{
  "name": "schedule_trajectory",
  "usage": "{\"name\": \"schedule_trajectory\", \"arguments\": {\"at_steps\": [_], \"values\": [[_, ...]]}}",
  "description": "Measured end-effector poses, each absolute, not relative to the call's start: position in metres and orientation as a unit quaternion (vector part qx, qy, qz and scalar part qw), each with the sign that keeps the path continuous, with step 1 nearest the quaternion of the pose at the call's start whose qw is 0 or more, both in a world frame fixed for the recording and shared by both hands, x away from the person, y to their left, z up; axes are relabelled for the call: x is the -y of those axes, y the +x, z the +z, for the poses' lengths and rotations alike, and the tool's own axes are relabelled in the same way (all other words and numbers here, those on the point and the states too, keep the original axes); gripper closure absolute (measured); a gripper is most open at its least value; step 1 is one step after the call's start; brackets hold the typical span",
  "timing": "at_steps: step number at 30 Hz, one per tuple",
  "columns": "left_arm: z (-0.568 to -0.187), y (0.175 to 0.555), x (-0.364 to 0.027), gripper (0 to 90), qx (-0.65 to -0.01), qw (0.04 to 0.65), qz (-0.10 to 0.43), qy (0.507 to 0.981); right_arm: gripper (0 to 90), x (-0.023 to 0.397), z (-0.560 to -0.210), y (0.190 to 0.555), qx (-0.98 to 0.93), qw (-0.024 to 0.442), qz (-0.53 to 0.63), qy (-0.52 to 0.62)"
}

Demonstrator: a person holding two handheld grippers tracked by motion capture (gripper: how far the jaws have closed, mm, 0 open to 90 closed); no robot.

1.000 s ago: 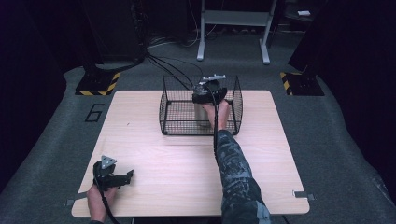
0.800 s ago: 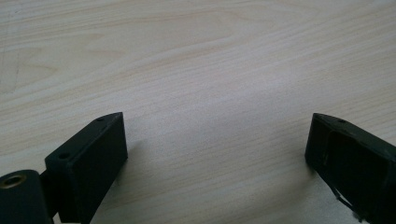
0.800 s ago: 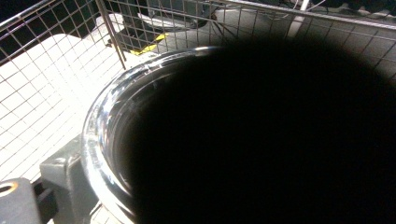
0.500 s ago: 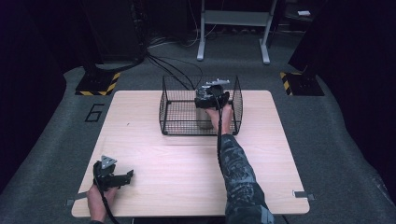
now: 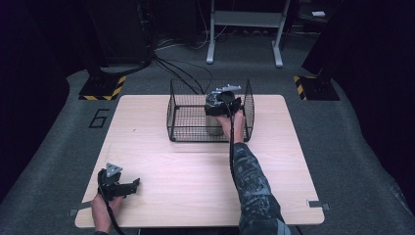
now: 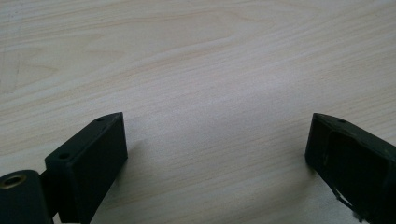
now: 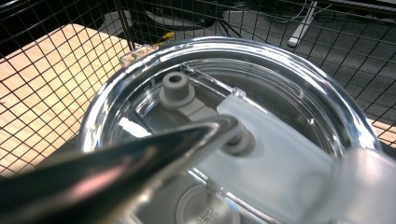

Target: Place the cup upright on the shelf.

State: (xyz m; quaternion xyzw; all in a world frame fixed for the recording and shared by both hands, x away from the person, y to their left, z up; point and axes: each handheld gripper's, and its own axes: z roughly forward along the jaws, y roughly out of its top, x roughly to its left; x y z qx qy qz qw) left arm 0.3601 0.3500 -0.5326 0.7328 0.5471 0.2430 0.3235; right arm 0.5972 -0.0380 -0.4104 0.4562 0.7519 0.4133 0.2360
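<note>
Wire basket [image 5: 181, 117] walls around lidded cup [image 5: 214, 115]; right tool's [image 5: 222, 100] grip unclear, left tool [image 5: 128, 186] spread.

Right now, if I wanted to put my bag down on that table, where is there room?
The wooden table is bare between the wire basket and the left gripper. Both side strips beside the basket are free too. It is crowded inside the basket, where the right gripper sits at a lidded cup.

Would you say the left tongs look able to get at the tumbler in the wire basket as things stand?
Probably not without a long reach: the left tongs rest open at the table's near corner, the tumbler sits inside the wire basket, and the right tongs are over it.
</note>
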Motion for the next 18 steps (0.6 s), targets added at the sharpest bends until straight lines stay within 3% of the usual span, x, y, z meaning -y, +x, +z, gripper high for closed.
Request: {"name": "schedule_trajectory", "arguments": {"at_steps": [18], "values": [[-0.533, 0.360, -0.350, 5.5, -0.547, 0.323, 0.243, 0.733, 0.0, 0.047, -0.393, 0.583, -0.766, 0.193, 0.407, 0.459]]}}
